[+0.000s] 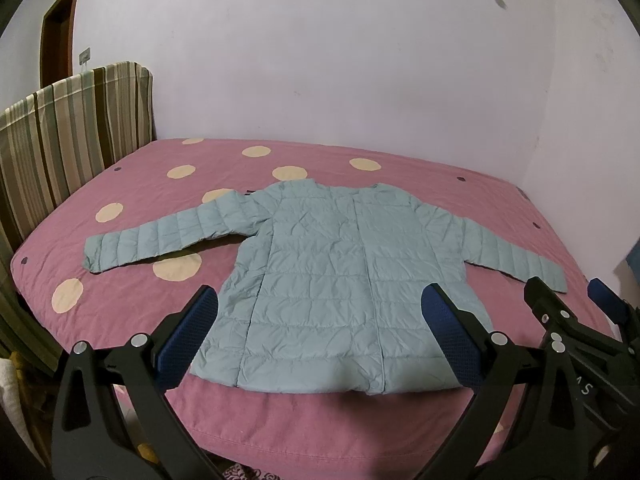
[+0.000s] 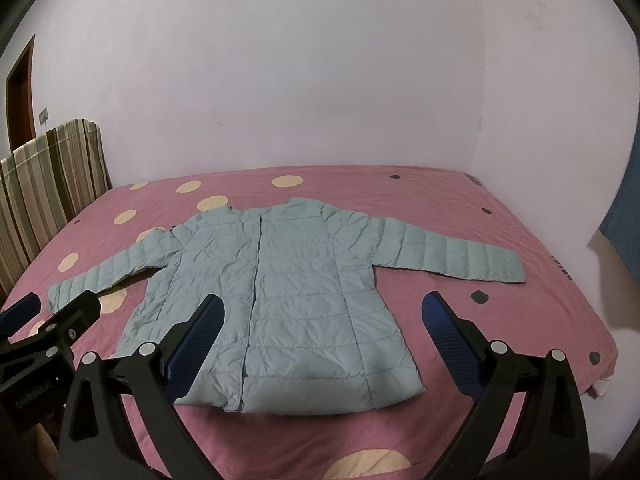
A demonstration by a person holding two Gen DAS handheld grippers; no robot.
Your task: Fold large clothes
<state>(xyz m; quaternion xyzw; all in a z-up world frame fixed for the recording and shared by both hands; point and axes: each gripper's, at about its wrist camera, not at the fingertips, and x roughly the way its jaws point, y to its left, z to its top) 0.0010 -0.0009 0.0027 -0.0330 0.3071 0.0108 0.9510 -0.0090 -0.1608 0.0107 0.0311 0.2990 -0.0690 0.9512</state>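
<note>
A pale blue quilted jacket (image 1: 320, 280) lies spread flat on the pink dotted bedspread (image 1: 132, 292), hem toward me, collar toward the far wall, sleeves stretched out to either side. I hold my left gripper (image 1: 320, 340) and right gripper (image 2: 320, 340) above the near edge of the bed, both with fingers spread wide and holding nothing, neither touching the cloth. The jacket's long axis runs straight away from me; its left sleeve (image 1: 160, 236) lies on my left gripper's side, its right sleeve (image 2: 452, 254) on my right's. By my judgement each sleeve falls to the nearer gripper, folded inward across the body.
</note>
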